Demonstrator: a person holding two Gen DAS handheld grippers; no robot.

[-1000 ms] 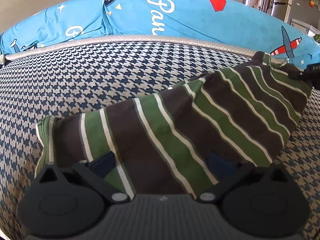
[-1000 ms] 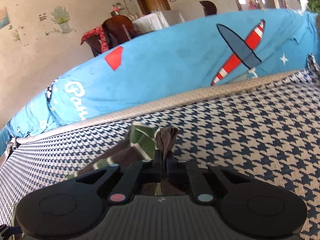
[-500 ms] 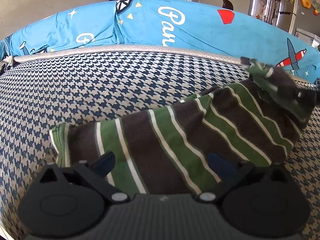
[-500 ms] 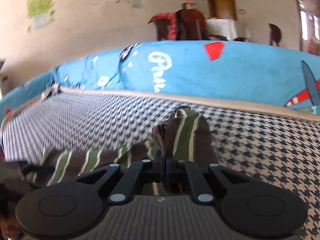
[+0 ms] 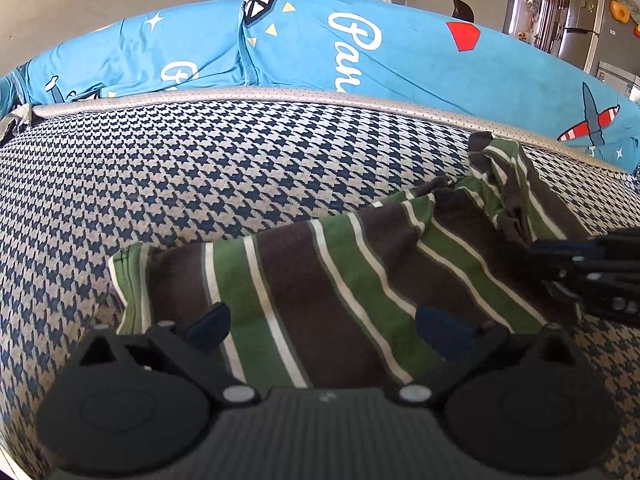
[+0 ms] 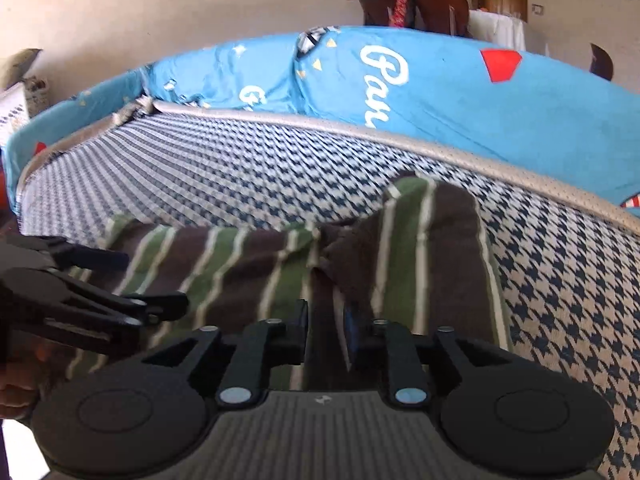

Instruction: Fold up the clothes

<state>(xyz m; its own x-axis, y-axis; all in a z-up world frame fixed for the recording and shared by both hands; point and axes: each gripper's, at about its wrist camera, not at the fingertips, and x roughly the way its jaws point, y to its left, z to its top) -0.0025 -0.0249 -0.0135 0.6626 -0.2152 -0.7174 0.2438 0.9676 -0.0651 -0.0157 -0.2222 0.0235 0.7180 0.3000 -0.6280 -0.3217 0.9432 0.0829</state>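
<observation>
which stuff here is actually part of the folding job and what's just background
Part of the job:
striped garment
left gripper, open over it
right gripper, pinching a fold of it

Just around:
houndstooth mattress
blue cartoon bedding
chairs

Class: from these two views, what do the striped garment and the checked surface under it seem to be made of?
Striped garment: soft, matte knit, probably cotton jersey; it drapes and bunches limply. Checked surface: coarser woven upholstery, apparently houndstooth, with visible weave texture and a beige piped edge.
</observation>
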